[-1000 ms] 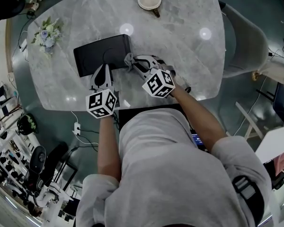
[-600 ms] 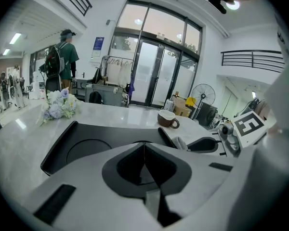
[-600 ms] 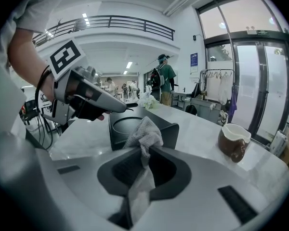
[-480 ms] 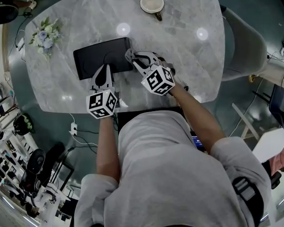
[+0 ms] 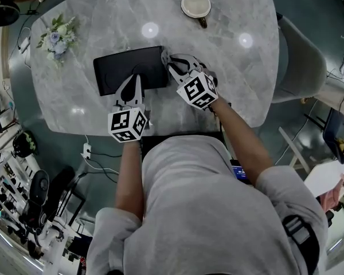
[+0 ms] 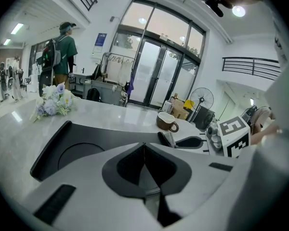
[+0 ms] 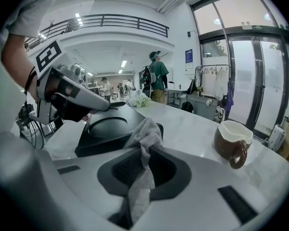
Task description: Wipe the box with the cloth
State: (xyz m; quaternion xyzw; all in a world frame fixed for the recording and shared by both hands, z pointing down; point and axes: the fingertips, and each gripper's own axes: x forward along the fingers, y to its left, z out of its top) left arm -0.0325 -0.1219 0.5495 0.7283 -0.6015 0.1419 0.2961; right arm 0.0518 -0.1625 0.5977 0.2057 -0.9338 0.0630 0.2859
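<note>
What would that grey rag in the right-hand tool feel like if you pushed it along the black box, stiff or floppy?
Probably floppy: the cloth crumples and folds over where the right gripper pinches it. Likely light too, since a small pinch carries it. Its textured weave should drag rather than slide on the smooth black box.

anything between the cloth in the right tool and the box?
Nothing visible. The right tool grips the cloth right at the right edge of the box, with no object between them. The left tool, shut, sits over the box's near edge, clear of the cloth. The mug stands far off.
</note>
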